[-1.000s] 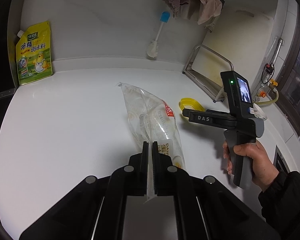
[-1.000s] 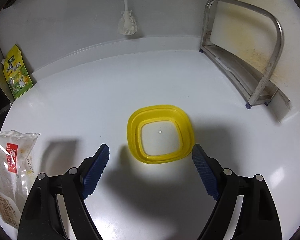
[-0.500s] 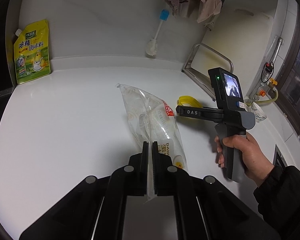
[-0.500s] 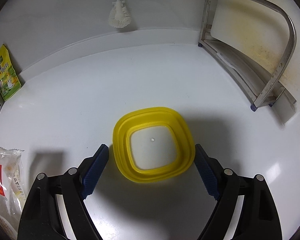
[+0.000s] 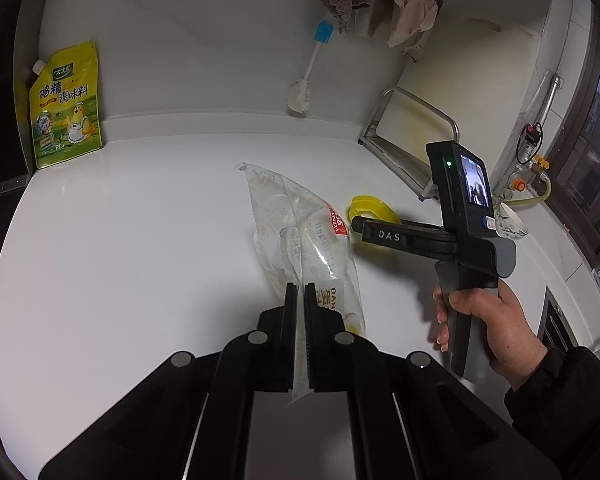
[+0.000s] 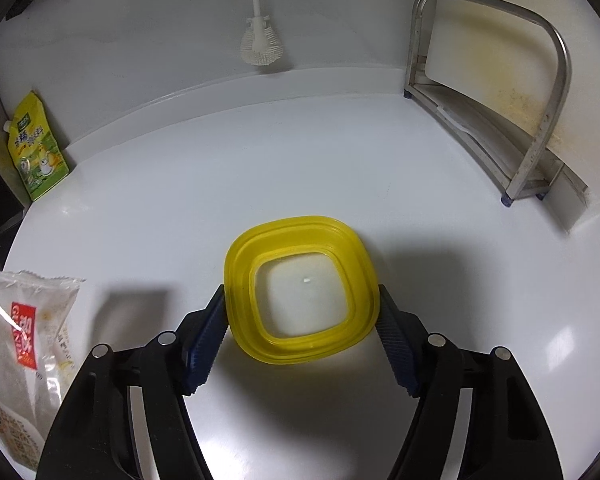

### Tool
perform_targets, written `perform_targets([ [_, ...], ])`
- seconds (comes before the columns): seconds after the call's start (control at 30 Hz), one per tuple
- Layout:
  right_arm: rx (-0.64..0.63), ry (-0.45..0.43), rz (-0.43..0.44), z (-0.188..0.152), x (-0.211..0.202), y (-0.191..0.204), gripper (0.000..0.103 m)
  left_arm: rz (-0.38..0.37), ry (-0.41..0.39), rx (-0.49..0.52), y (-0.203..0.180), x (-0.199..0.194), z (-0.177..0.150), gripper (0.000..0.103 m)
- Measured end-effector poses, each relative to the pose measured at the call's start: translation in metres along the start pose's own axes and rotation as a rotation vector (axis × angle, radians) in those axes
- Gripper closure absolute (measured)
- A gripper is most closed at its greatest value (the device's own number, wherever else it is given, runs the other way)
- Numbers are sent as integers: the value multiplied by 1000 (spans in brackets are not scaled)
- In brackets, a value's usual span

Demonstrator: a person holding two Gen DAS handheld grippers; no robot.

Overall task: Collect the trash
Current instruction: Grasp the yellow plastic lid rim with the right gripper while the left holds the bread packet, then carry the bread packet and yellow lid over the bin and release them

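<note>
Left tool [image 5: 299, 296] pinching clear wrapper [image 5: 300, 236], print maybe "DAN"; right tool [image 6: 302, 332] closing around yellow lid [image 6: 300, 240].

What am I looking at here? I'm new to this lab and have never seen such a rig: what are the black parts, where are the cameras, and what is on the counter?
There is no robot. A person holds one hand-held tool in each hand, and each tool ends in two-finger tongs with a wide-angle camera looking along them.

The left tool's picture shows the left tongs at the bottom, shut on the end of a clear plastic food wrapper lying on the white counter. You also see the person's right hand gripping the other tool.

The right tool's picture shows the right tongs closing around a yellow square lid; the blue pads reach its edges, but a firm grip is not certain.

Also there: a yellow seasoning pouch against the wall, a dish brush, and a metal rack.
</note>
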State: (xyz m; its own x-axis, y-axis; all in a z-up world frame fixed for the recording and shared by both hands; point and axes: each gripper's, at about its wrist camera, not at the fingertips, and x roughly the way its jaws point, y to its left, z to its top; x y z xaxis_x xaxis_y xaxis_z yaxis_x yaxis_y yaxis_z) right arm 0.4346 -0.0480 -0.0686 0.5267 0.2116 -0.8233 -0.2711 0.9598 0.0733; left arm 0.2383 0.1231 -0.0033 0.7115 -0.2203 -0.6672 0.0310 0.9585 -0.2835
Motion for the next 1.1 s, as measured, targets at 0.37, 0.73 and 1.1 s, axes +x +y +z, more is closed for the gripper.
perform_targets([
  [0.37,3,-45,10,-55,-62,16,35,-13,-2,16,-12,-33,-19,98],
  [0.73,84,-113,-4,-134,-152,10,35,-61,-16,55,-42,-97,-54,98],
  [1.1,174,-184,-60,-254,-258,7,35,-108,38,145,-80,-139,-123,98],
])
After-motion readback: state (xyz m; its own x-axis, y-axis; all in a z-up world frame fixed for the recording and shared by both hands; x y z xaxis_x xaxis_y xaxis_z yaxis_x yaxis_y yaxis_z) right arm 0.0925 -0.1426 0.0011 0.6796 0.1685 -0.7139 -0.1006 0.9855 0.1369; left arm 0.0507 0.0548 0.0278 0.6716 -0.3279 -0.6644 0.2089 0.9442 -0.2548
